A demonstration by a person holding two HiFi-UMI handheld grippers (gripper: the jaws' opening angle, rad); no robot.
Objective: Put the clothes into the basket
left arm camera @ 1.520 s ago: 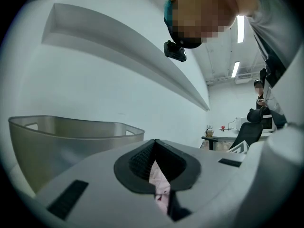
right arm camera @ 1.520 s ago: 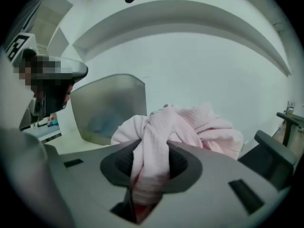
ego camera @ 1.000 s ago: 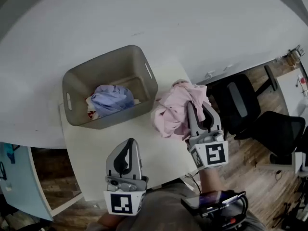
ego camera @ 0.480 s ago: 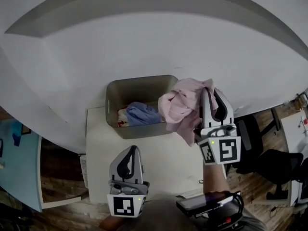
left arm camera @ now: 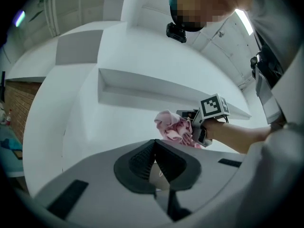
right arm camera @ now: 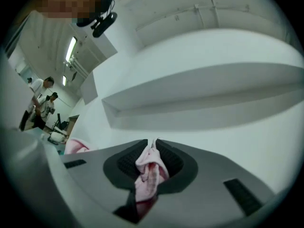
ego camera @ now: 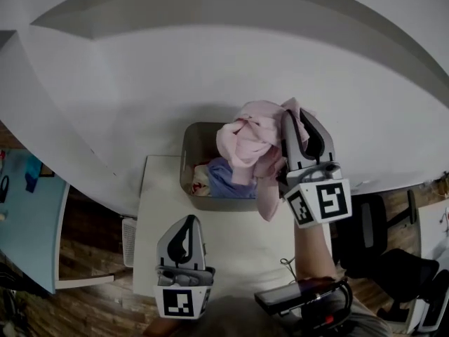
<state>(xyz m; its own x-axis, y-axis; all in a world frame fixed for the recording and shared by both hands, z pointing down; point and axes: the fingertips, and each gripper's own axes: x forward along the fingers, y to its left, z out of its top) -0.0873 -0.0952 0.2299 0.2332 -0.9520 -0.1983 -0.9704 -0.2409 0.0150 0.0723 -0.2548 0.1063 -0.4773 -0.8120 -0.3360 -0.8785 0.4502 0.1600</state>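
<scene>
White wall (ego camera: 210, 62), curved and plain, fills the upper half of the head view. At the centre of that frame a bunched pink garment (ego camera: 245, 142) is held up, and it overlaps the right part of a grey basket (ego camera: 188, 153) behind and below it. The garment is gripped by the right gripper (ego camera: 298, 114), just right of centre. In the right gripper view a twisted fold of the pink cloth is seen pinched between the ribbed pads (right arm camera: 128, 163). The jaws have just been closing on it and are left only narrowly apart, with the rest of the cloth hanging below.

Inside the basket a blue garment (ego camera: 223, 180) is seen, with a white and red piece (ego camera: 200, 185) at its left. The basket is set at the far edge of a white table (ego camera: 161, 216), against the wall.

At the lower centre-left the left gripper (ego camera: 188, 220) is held over the table's near part, well apart from the basket. In the left gripper view its jaws are seen pressed together with nothing between them, and the pink garment is visible beyond them at centre right.

A black office chair (ego camera: 372, 237) is seen at the lower right, on wood flooring (ego camera: 91, 307).
</scene>
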